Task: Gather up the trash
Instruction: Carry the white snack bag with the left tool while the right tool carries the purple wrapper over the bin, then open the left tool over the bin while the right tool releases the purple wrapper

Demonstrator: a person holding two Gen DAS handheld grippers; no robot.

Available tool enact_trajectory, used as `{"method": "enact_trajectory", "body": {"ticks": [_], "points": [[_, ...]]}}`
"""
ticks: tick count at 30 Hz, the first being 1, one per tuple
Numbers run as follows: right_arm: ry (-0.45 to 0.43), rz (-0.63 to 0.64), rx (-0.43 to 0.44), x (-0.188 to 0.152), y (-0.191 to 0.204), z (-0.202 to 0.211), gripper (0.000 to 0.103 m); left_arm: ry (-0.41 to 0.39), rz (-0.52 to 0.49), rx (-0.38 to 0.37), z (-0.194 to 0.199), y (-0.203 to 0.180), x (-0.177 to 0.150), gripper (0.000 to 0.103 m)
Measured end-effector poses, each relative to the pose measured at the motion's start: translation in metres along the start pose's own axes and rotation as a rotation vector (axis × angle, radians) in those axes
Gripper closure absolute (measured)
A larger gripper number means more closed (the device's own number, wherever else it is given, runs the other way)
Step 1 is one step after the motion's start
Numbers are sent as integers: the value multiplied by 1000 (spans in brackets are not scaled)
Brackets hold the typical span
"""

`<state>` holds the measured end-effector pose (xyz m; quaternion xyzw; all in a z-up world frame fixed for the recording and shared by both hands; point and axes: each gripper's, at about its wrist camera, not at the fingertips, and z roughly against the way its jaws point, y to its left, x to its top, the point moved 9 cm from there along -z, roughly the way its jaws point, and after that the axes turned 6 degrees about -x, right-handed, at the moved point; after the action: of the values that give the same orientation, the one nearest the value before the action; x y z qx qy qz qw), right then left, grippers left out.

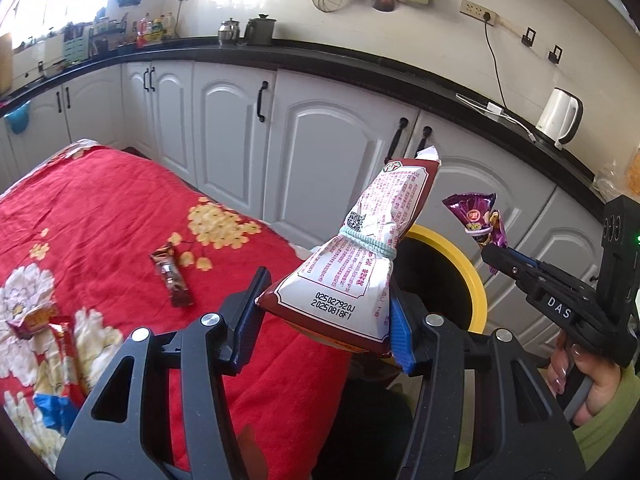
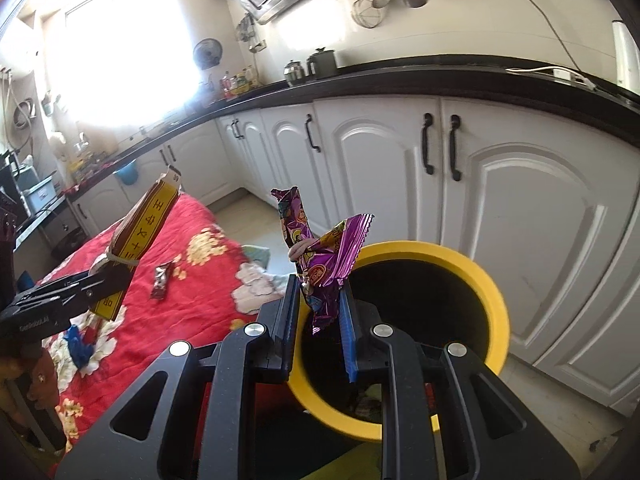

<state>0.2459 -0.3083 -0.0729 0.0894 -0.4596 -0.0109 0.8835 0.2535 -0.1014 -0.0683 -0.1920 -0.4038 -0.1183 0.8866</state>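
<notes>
Two grippers, each loaded, both near the bin.

Left gripper point(image 1: 324, 312): jaws clamped on a white-and-maroon snack bag point(image 1: 360, 256), gripped at its lower end. The bag is cinched at the middle with a pale blue band point(image 1: 370, 242) and stands tilted up and to the right, its top reaching in front of the cabinet doors point(image 1: 328, 152). In the right wrist view the same bag point(image 2: 140, 236) shows its brown-and-yellow side, held over the red cloth rather than over the bin.

Right gripper point(image 2: 316, 312): jaws pinched narrow on a crumpled purple wrapper point(image 2: 324, 264), which sticks up out of the pads and sits at the near left rim of the bin. Seen from the left wrist, the wrapper point(image 1: 478, 220) hangs just beside the bin's far right edge; a hand point(image 1: 580, 376) grips the handle below.

Bin: black interior, yellow rim point(image 2: 492, 292), standing on the floor between the table edge and the cabinets. Some scraps are dimly visible at its bottom; what they are cannot be made out.

Table: red flowered cloth point(image 1: 120, 208). Items not yet collected: one dark brown bar wrapper point(image 1: 172, 276) lying flat mid-cloth; red-and-yellow packets point(image 1: 44, 320) at the left edge; a blue scrap point(image 1: 52, 408) below them.

Status, by judgement: mid-task. Two pieces lifted and awaiting release into the bin; at least three pieces left on the cloth. Neither piece sits squarely over the opening as yet.
</notes>
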Motion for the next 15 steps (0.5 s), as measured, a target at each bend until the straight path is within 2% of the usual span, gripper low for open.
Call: {"method": "enact_trajectory", "body": {"ticks": [15], "points": [[12, -60, -81, -6, -55, -14, 85, 54, -25, -52, -46, -45, -5, 58]]}}
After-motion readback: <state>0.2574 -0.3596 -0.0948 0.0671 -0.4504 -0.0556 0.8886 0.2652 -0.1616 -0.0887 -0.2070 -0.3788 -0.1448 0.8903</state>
